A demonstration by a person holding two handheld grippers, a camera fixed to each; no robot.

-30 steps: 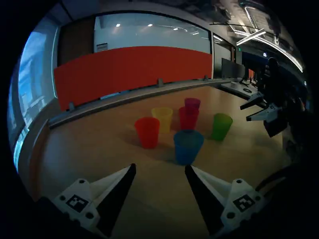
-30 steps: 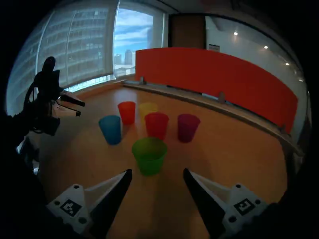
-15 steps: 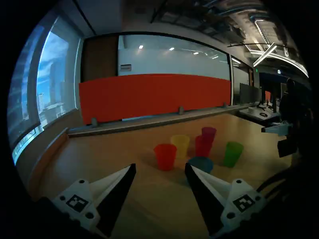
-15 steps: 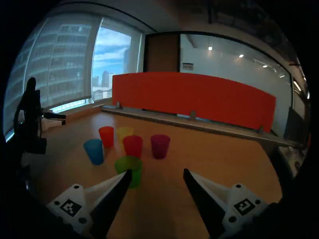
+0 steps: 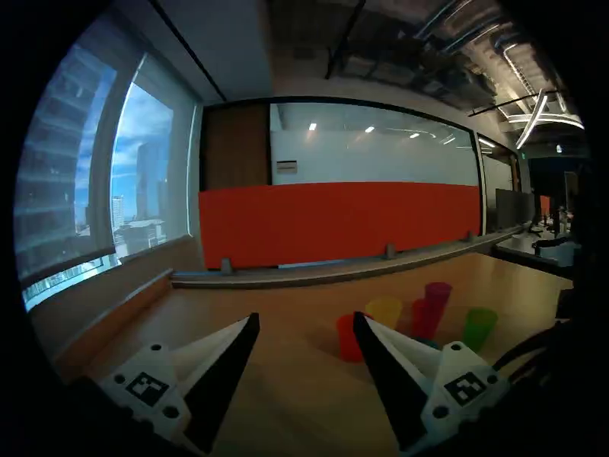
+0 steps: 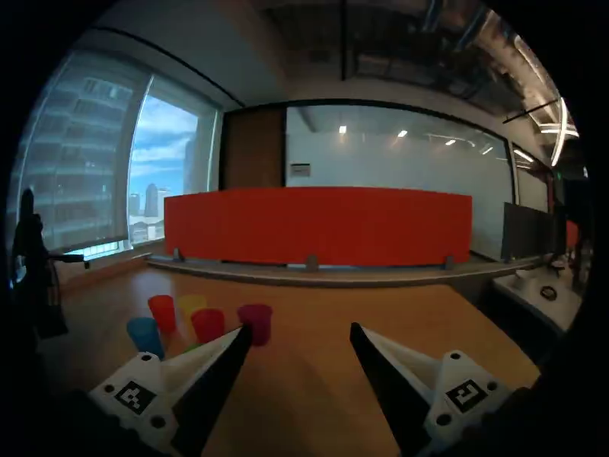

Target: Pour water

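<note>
Several coloured plastic cups stand grouped on the wooden table. In the left gripper view I see an orange cup, a yellow cup, a magenta cup, a red cup and a green cup, low and to the right, partly behind my right finger. My left gripper is open and holds nothing. In the right gripper view a blue cup, the orange cup, the yellow cup, the red cup and the magenta cup sit low on the left. My right gripper is open and holds nothing.
A long red partition runs along the table's far edge, with windows on the left. A white side desk with small items stands at the right. The other gripper shows as a dark shape at far left.
Both grippers have tilted up and drawn back from the cups, which now sit lower and smaller in each view. Both stay open.
</note>
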